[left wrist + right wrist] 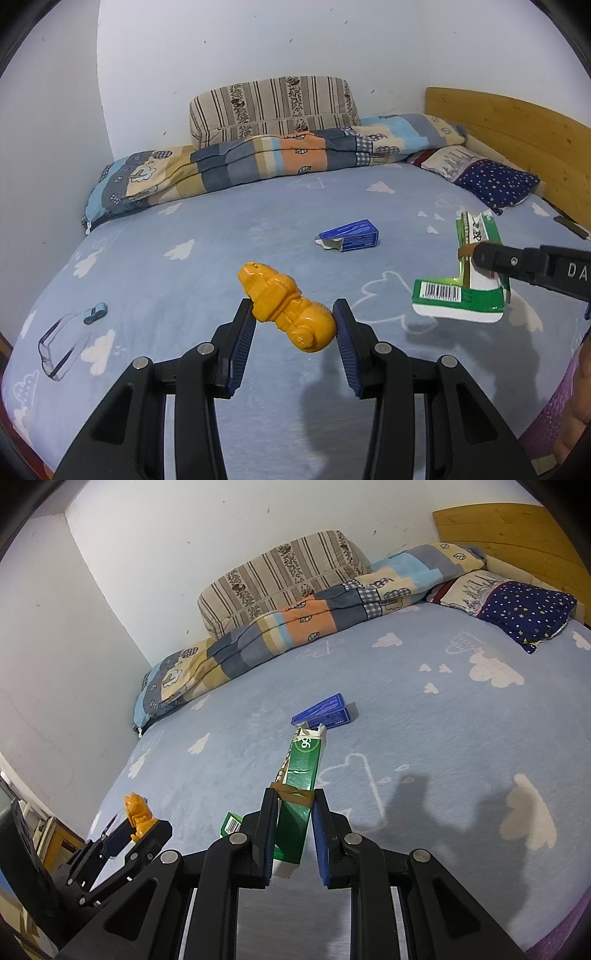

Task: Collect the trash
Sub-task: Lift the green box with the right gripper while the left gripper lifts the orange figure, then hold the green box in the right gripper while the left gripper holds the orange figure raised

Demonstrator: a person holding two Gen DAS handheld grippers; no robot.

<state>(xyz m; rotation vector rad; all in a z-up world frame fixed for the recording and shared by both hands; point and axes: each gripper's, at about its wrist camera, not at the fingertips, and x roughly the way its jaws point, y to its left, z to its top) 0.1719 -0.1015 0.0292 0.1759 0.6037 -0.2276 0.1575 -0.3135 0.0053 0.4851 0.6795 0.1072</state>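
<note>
Between the left gripper's (295, 321) jaws sits an orange plastic toy-shaped piece (286, 308), clamped across its body and lifted off the bed (207, 280). Right gripper (294, 805) jaws are clenched on a green carton (299, 775), flattened, a rubber band around it at the jaw tips, its torn end sticking out ahead. A blue box (351, 236) lies on the bed beyond both sets of jaws, well apart from them and not yet collected. Both hands are full, so the sensible call is to keep both grips firm and level and carry the load to a bin before going for the box. No bin shows in either view. A small clear item (62, 347) left of the left jaws is hard to identify.
</note>
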